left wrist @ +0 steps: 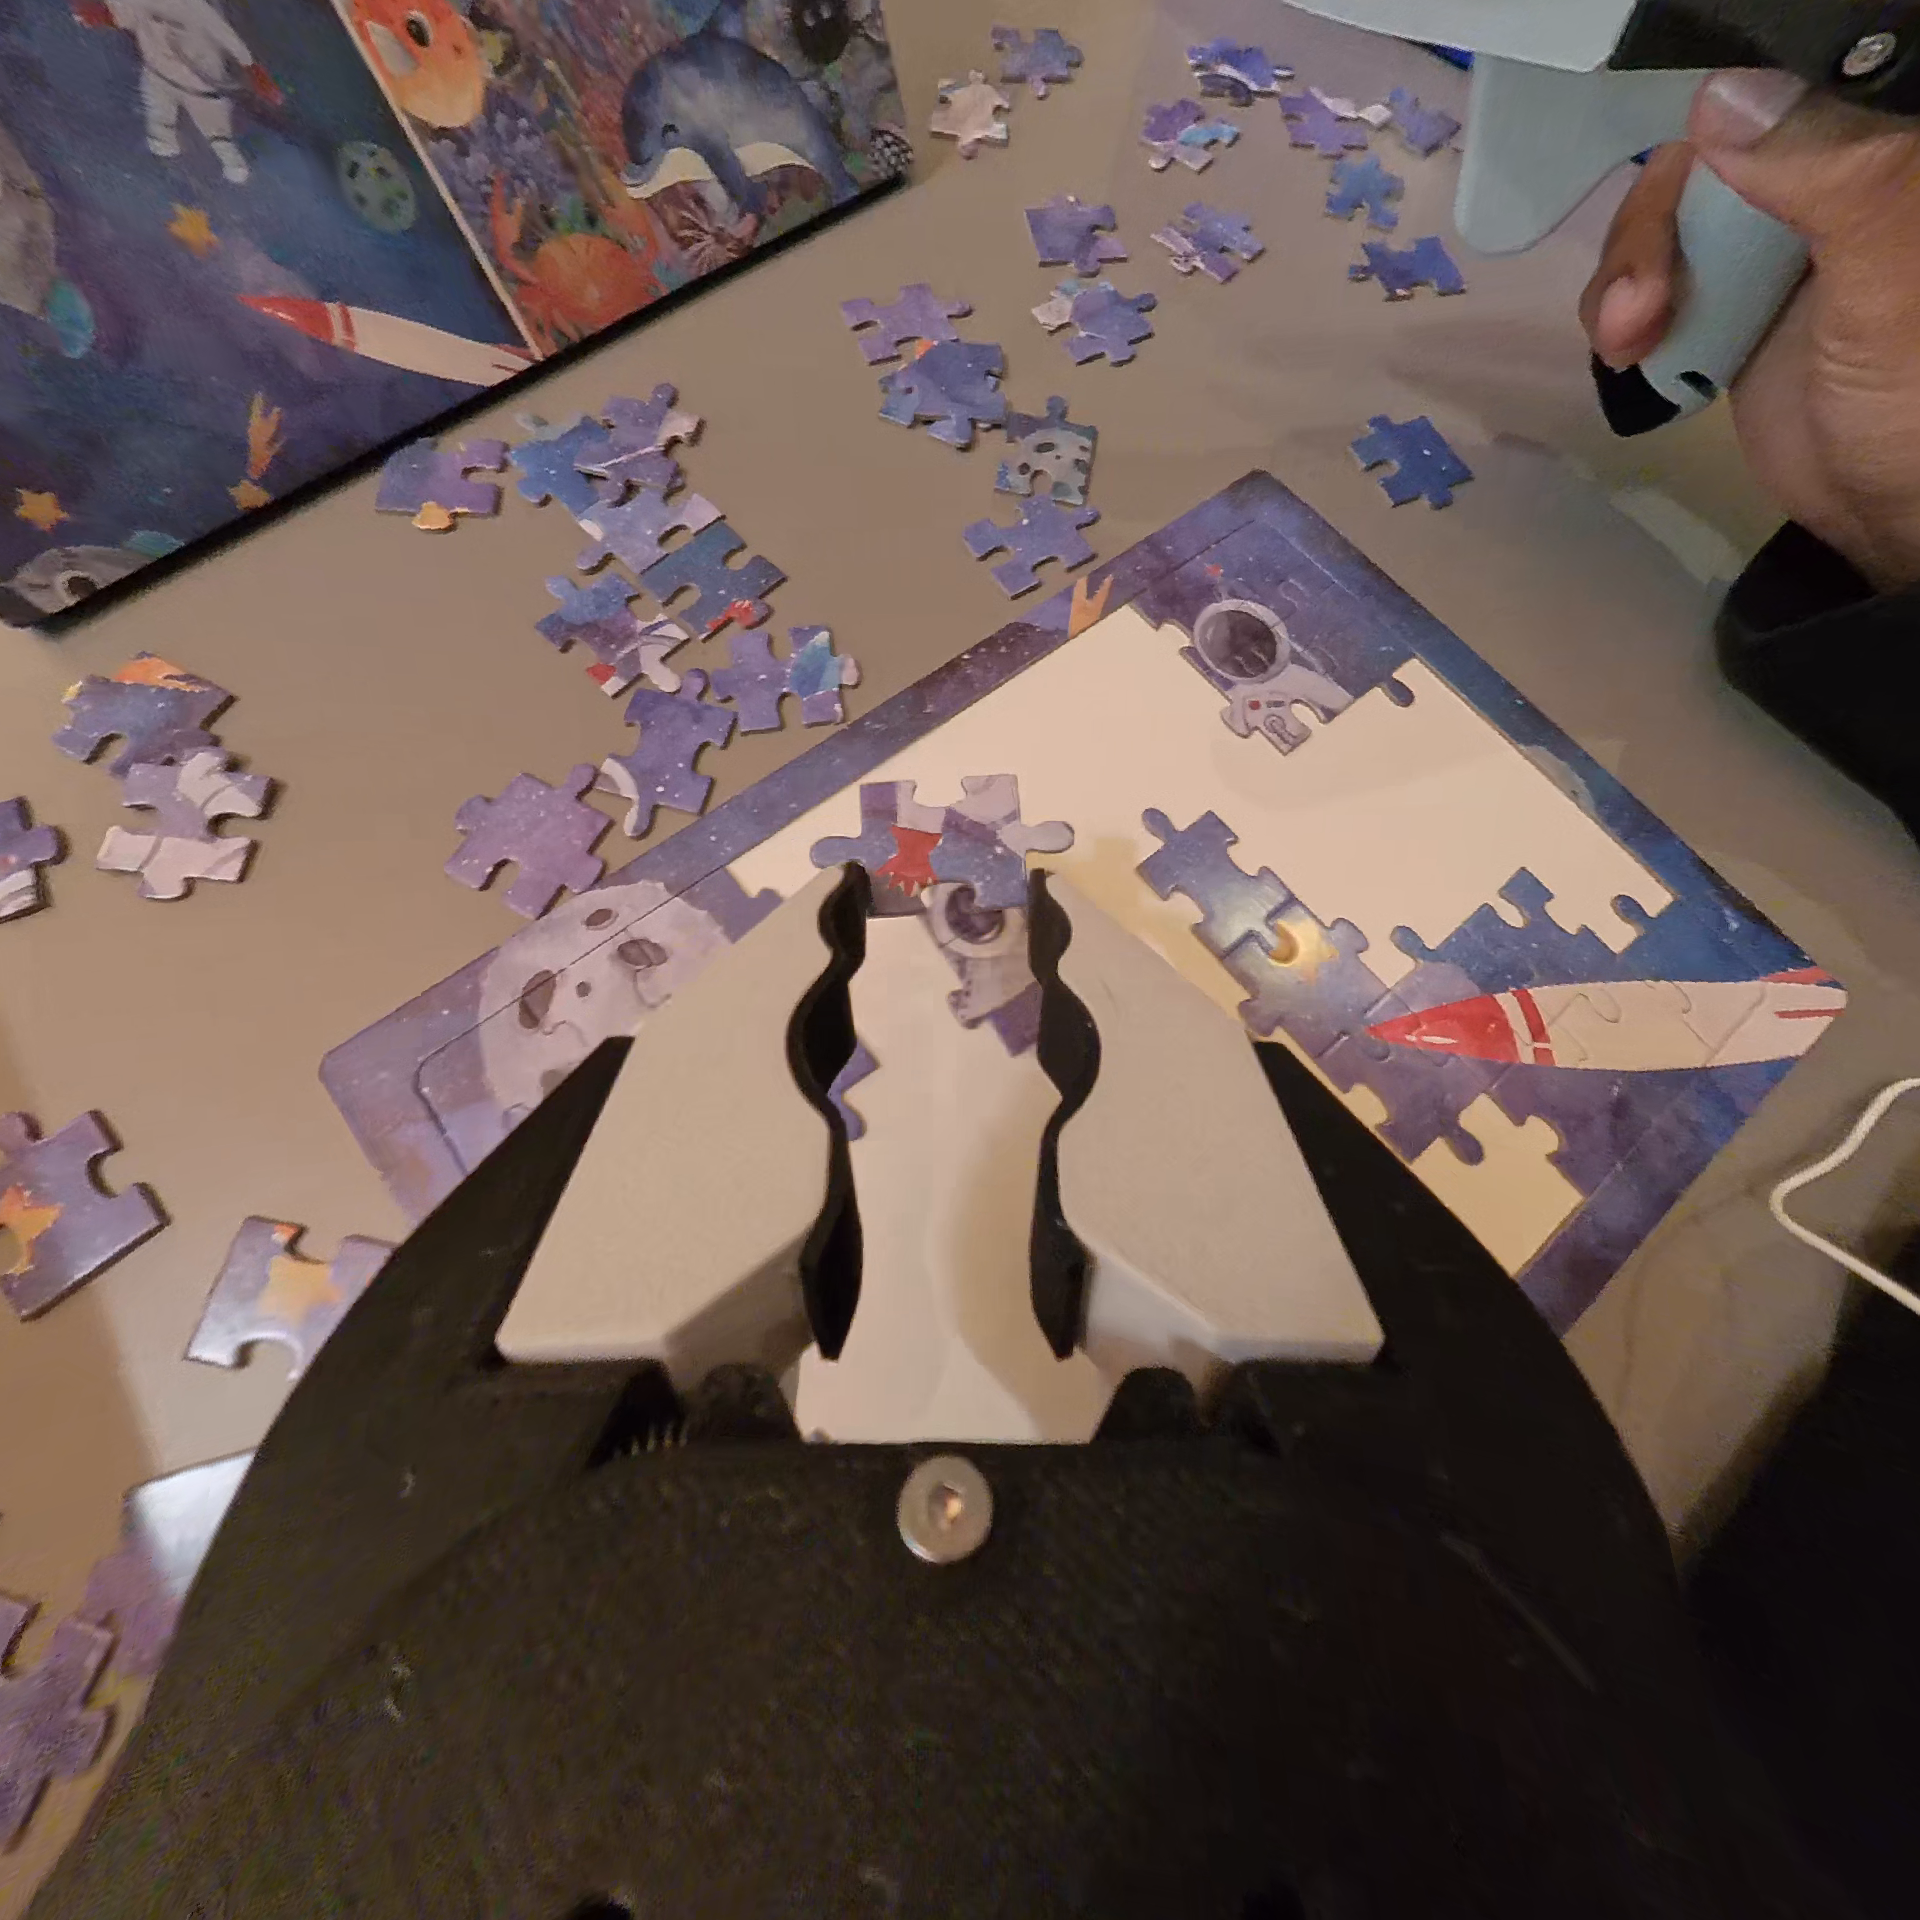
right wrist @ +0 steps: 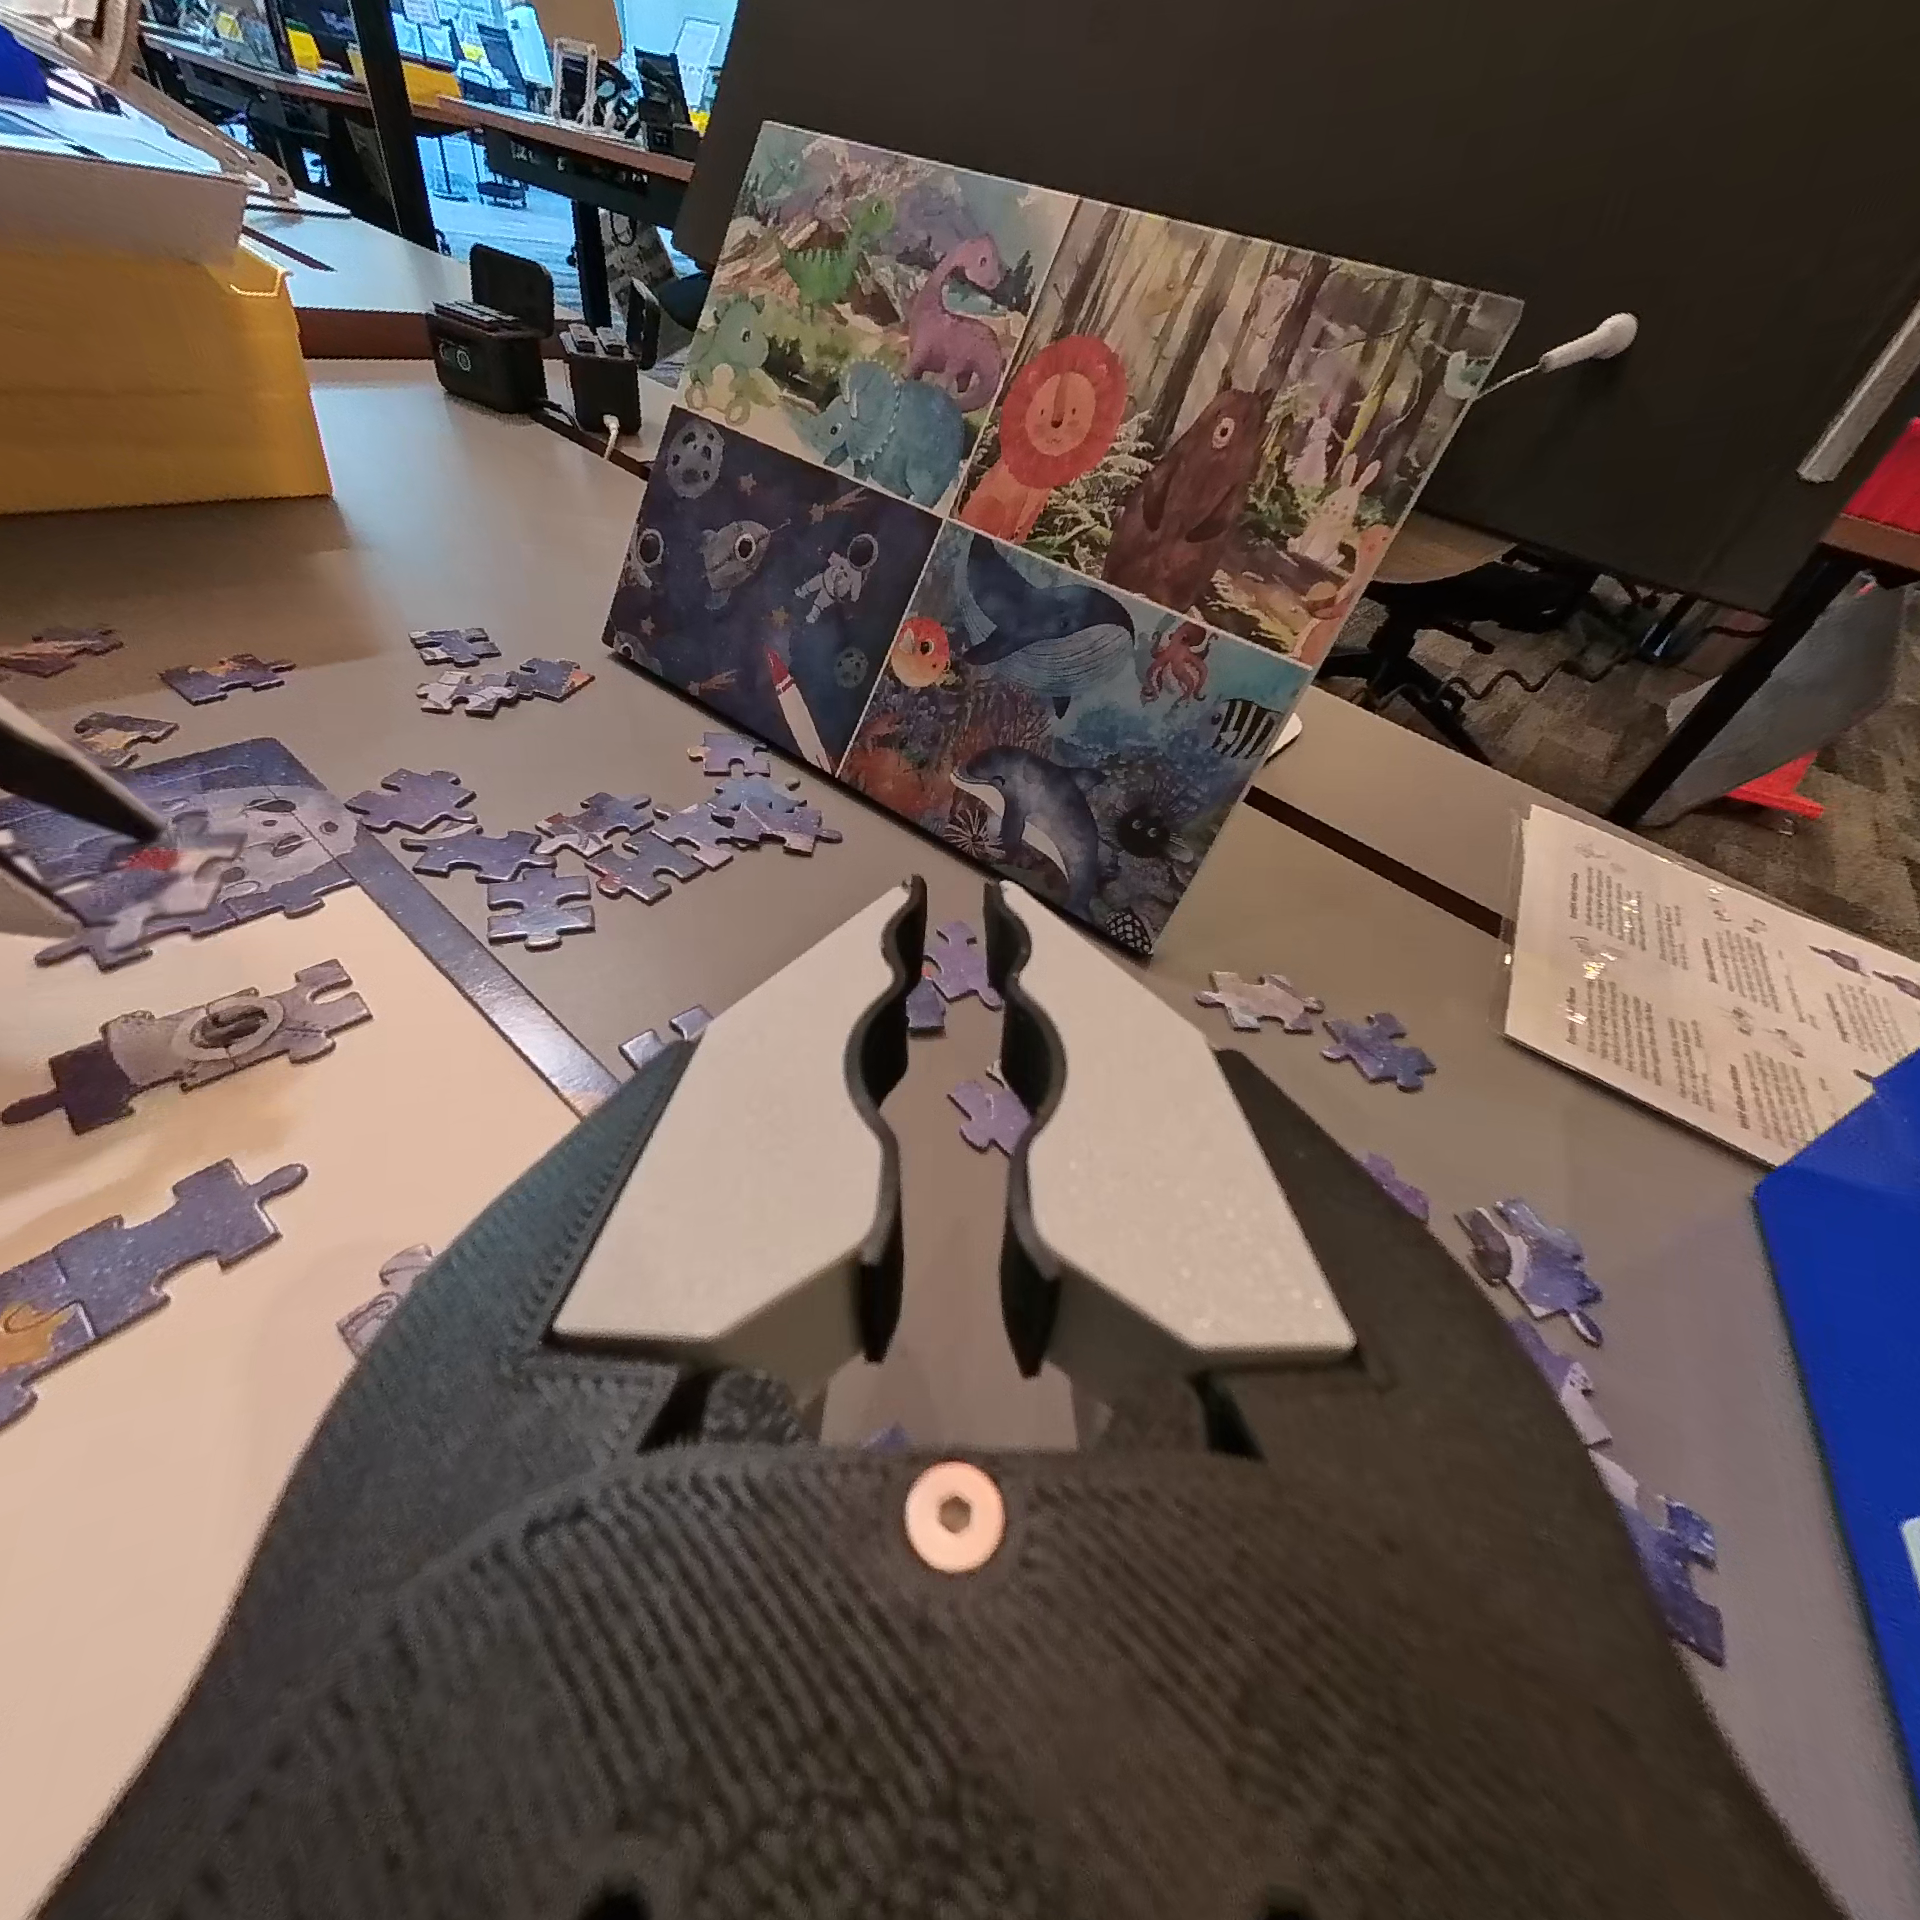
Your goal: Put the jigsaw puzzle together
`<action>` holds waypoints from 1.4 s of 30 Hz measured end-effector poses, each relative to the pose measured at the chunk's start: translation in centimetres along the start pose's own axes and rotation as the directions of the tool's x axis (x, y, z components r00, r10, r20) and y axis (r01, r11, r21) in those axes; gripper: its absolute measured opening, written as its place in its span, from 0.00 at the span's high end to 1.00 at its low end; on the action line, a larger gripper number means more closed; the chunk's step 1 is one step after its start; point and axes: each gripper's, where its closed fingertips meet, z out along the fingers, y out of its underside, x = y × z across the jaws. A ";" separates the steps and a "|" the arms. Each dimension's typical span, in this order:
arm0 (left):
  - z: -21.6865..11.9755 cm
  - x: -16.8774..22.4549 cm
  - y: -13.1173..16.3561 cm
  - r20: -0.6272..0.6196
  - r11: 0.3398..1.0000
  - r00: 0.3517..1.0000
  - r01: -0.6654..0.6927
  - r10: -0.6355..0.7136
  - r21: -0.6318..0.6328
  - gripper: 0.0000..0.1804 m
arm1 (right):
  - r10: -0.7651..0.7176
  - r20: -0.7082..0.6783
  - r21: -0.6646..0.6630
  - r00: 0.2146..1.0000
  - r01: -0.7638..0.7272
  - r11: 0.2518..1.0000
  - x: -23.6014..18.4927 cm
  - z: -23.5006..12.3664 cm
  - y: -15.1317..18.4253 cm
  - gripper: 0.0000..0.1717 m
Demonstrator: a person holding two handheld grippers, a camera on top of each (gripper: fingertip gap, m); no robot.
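Left claw (left wrist: 948,878): my pads pinch a purple puzzle piece (left wrist: 940,836) over the puzzle tray (left wrist: 1704,883); keep it level
Right claw (right wrist: 954,899): narrowly parted, holding nothing; loose pieces (right wrist: 961,966) lie beyond

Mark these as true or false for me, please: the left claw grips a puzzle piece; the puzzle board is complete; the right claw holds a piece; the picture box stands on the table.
1. The left claw grips a puzzle piece: true.
2. The puzzle board is complete: false, much bare backing shows.
3. The right claw holds a piece: false, nothing is between its fingers.
4. The picture box stands on the table: true.
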 end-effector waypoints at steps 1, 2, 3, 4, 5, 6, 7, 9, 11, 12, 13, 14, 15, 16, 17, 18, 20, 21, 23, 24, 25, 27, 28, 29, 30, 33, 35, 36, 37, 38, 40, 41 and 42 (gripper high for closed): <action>0.2 0.5 0.0 -0.019 1.000 1.000 -0.003 0.003 0.000 0.84 | -0.001 0.000 0.000 1.000 0.001 1.000 0.0 0.0 0.0 0.95; 0.4 1.2 -0.1 -0.042 1.000 0.999 -0.008 0.008 0.000 0.84 | -0.002 0.001 0.001 1.000 0.002 1.000 0.0 0.0 0.0 0.95; 0.6 1.9 -0.1 -0.067 1.000 0.998 -0.015 0.015 -0.001 0.83 | -0.003 0.001 0.001 1.000 0.003 1.000 -0.1 0.0 -0.1 0.95; 0.8 2.5 -0.1 -0.086 1.000 0.996 -0.023 0.022 -0.004 0.84 | -0.005 0.000 0.000 1.000 0.005 1.000 -0.1 0.0 -0.1 0.95; 1.1 3.2 -0.1 -0.104 1.000 0.994 -0.030 0.029 -0.007 0.84 | -0.007 0.000 -0.001 1.000 0.007 1.000 -0.1 0.0 -0.1 0.95; 1.3 3.8 0.0 -0.123 0.999 0.992 -0.039 0.038 -0.010 0.84 | -0.009 0.000 -0.001 1.000 0.009 1.000 -0.1 0.0 -0.1 0.95; 1.5 4.4 0.0 -0.140 0.999 0.989 -0.051 0.049 -0.013 0.84 | -0.011 -0.002 -0.001 1.000 0.011 1.000 -0.1 0.0 -0.1 0.95; 1.9 5.3 0.1 -0.167 0.997 0.984 -0.071 0.067 -0.017 0.84 | -0.014 -0.003 0.000 1.000 0.014 1.000 -0.1 -0.1 -0.2 0.95; 2.2 6.1 0.3 -0.195 0.996 0.978 -0.083 0.078 -0.022 0.84 | -0.016 -0.004 0.002 1.000 0.016 1.000 -0.1 -0.1 -0.2 0.95; 2.3 6.5 0.4 -0.208 0.996 0.975 -0.089 0.083 -0.024 0.84 | -0.017 -0.004 0.003 1.000 0.017 1.000 -0.1 -0.1 -0.3 0.95; 2.4 6.7 0.4 -0.217 0.995 0.972 -0.095 0.088 -0.026 0.84 | -0.019 -0.004 0.004 1.000 0.019 1.000 -0.2 -0.2 -0.3 0.95; 2.5 7.0 0.5 -0.225 0.994 0.970 -0.103 0.094 -0.028 0.84 | -0.021 -0.004 0.005 1.000 0.021 1.000 -0.2 -0.2 -0.4 0.95; 2.5 7.2 0.6 -0.234 0.994 0.967 -0.110 0.101 -0.028 0.84 | -0.023 -0.004 0.006 1.000 0.023 1.000 -0.2 -0.2 -0.4 0.95; 2.6 7.4 0.6 -0.244 0.993 0.964 -0.119 0.109 -0.026 0.84 | -0.025 -0.004 0.006 1.000 0.025 1.000 -0.2 -0.2 -0.4 0.95; 2.7 7.7 0.7 -0.255 0.991 0.960 -0.129 0.119 -0.025 0.84 | -0.027 -0.004 0.005 1.000 0.027 1.000 -0.3 -0.2 -0.4 0.95; 2.7 8.0 0.7 -0.269 0.989 0.954 -0.144 0.133 -0.022 0.84 | -0.029 -0.004 0.005 1.000 0.029 1.000 -0.3 -0.2 -0.5 0.95; 2.9 8.8 0.8 -0.312 0.981 0.933 -0.192 0.181 -0.007 0.84 | -0.032 -0.004 0.004 0.999 0.032 0.999 -0.3 -0.2 -0.5 0.95; 3.1 9.2 0.8 -0.333 0.973 0.917 -0.230 0.218 0.001 0.84 | -0.033 -0.003 0.003 0.999 0.033 0.999 -0.3 -0.2 -0.5 0.95; 3.6 9.9 1.2 -0.380 0.948 0.876 -0.317 0.297 0.011 0.84 | -0.034 -0.002 0.003 0.999 0.034 0.999 -0.4 -0.1 -0.5 0.95; 3.8 10.3 1.4 -0.405 0.933 0.852 -0.359 0.333 0.012 0.84 | -0.034 -0.001 0.003 0.999 0.034 0.999 -0.4 -0.1 -0.5 0.95; 4.2 10.5 1.6 -0.421 0.918 0.831 -0.396 0.363 0.010 0.84 | -0.035 -0.001 0.003 0.999 0.035 0.999 -0.4 -0.1 -0.5 0.95; 4.8 10.6 1.7 -0.444 0.896 0.802 -0.444 0.399 0.004 0.84 | -0.035 -0.003 0.001 0.999 0.035 0.999 -0.3 -0.1 -0.4 0.95; 5.0 10.8 1.6 -0.458 0.889 0.788 -0.458 0.412 0.010 0.84 | -0.034 -0.004 0.000 0.999 0.034 0.999 -0.3 -0.1 -0.4 0.95; 5.1 10.9 1.4 -0.472 0.883 0.775 -0.469 0.421 0.017 0.84 | -0.033 -0.005 -0.001 0.999 0.033 0.999 -0.3 -0.1 -0.3 0.95; 5.2 11.1 1.3 -0.489 0.878 0.760 -0.478 0.427 0.024 0.84 | -0.030 -0.005 -0.001 1.000 0.030 1.000 -0.2 -0.1 -0.3 0.95; 5.5 11.3 1.2 -0.518 0.860 0.728 -0.509 0.450 0.031 0.84 | -0.025 -0.004 0.000 1.000 0.025 1.000 -0.1 -0.1 -0.3 0.95; 5.7 11.4 1.1 -0.531 0.853 0.714 -0.520 0.456 0.034 0.84 | -0.024 -0.004 0.001 1.000 0.024 1.000 -0.2 -0.1 -0.3 0.95; 5.7 11.5 1.1 -0.539 0.853 0.709 -0.520 0.455 0.036 0.84 | -0.025 -0.003 0.002 1.000 0.025 1.000 -0.2 -0.1 -0.4 0.95; 5.8 11.5 1.0 -0.547 0.854 0.704 -0.520 0.453 0.037 0.83 | -0.027 -0.003 0.002 1.000 0.027 1.000 -0.2 -0.1 -0.4 0.95; 5.9 11.5 1.0 -0.552 0.854 0.701 -0.520 0.451 0.037 0.84 | -0.029 -0.003 0.003 1.000 0.029 1.000 -0.2 -0.2 -0.4 0.95; 6.0 11.5 1.0 -0.558 0.852 0.696 -0.522 0.452 0.038 0.84 | -0.031 -0.003 0.002 0.999 0.031 1.000 -0.2 -0.2 -0.4 0.95; 6.0 11.5 0.9 -0.557 0.851 0.696 -0.523 0.453 0.039 0.84 | -0.032 -0.003 0.002 0.999 0.032 0.999 -0.3 -0.2 -0.4 0.95; 6.0 11.4 0.9 -0.557 0.851 0.696 -0.523 0.453 0.039 0.84 | -0.033 -0.003 0.001 0.999 0.033 0.999 -0.3 -0.2 -0.4 0.95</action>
